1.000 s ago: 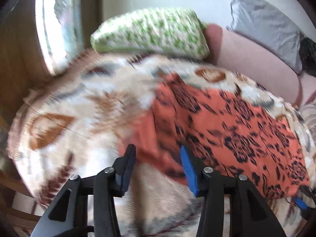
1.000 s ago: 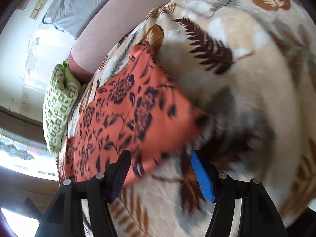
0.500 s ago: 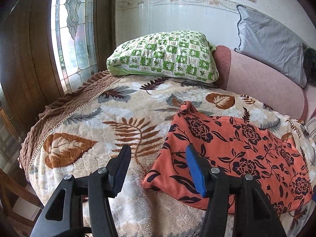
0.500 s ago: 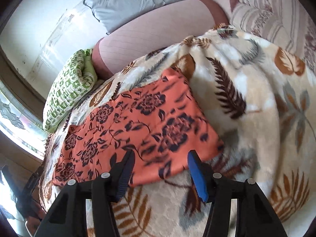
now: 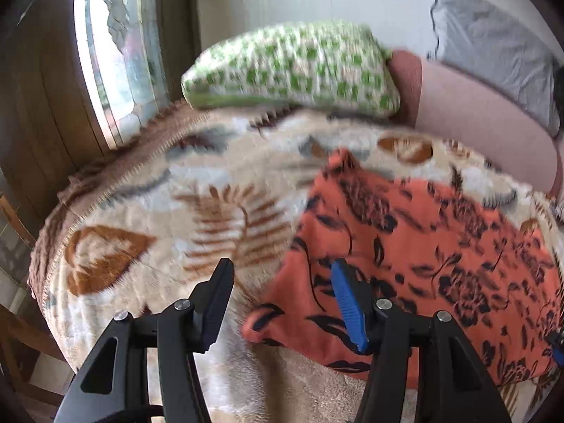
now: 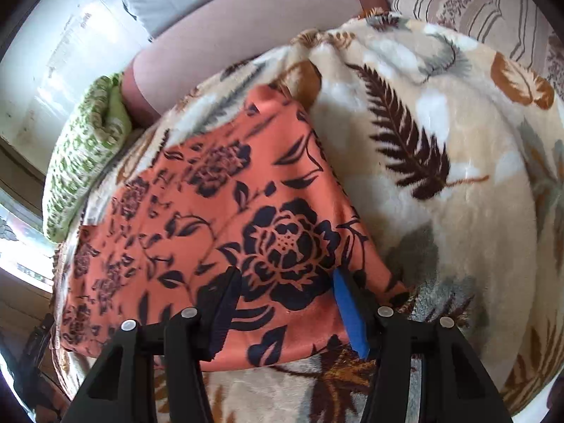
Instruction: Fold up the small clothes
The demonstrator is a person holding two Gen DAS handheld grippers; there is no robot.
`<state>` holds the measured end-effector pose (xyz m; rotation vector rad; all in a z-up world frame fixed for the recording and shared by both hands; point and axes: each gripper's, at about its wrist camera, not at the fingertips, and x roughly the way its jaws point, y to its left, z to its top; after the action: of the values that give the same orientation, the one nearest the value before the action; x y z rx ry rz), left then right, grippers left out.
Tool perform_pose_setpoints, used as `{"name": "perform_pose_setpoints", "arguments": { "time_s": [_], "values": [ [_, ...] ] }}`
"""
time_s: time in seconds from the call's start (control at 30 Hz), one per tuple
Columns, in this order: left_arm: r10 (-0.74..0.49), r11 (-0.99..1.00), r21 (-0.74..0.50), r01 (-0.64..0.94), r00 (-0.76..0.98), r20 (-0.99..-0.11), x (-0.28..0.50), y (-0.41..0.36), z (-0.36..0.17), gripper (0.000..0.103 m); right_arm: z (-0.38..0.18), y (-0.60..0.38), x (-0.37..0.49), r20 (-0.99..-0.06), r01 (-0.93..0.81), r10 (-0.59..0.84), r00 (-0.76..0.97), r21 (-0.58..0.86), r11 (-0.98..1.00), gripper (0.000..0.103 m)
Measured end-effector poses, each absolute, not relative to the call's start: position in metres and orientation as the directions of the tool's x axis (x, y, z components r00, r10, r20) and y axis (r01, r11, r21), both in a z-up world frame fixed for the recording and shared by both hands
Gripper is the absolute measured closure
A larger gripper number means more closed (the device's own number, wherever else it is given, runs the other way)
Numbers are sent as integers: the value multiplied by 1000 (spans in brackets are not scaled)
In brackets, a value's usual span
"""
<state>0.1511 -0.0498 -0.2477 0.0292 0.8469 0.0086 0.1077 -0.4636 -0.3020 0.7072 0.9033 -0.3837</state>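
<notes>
An orange garment with a dark flower print (image 5: 423, 246) lies flat on a cream leaf-patterned blanket (image 5: 158, 211). It also shows in the right wrist view (image 6: 218, 211). My left gripper (image 5: 282, 303) is open and empty, hovering at the garment's near left corner, its blue finger (image 5: 347, 310) over the cloth. My right gripper (image 6: 285, 306) is open and empty, low over the garment's near right corner, both fingers above the cloth. The blanket (image 6: 458, 211) spreads to its right.
A green-and-white checked pillow (image 5: 292, 70) lies at the blanket's far edge, also in the right wrist view (image 6: 84, 155). A pink bolster (image 5: 476, 120) and a grey pillow (image 5: 493, 53) sit behind. A window (image 5: 116, 53) stands left. A striped cushion (image 6: 476, 3) lies far right.
Both grippers stayed open. They rose and drew back from the garment half a second ago, and now have come down closer to its near corners again.
</notes>
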Motion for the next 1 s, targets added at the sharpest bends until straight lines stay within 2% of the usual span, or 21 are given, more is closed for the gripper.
{"name": "perform_pose_setpoints", "arguments": {
  "time_s": [0.13,0.43,0.73,1.0],
  "values": [
    [44,998,61,7,612,-790,159,-56,-265,45,-305,-464,109,-815,573,-22,579,388,722,44],
    [62,996,84,5,630,-774,156,-60,-265,45,-304,-469,104,-794,579,-5,608,439,687,44],
    [52,997,82,14,663,-747,151,-66,-256,45,-282,-472,95,-710,546,-32,704,511,663,44],
    [52,995,94,29,664,-746,152,-73,-257,45,-291,-468,108,-732,542,2,682,507,670,44]
  ]
}}
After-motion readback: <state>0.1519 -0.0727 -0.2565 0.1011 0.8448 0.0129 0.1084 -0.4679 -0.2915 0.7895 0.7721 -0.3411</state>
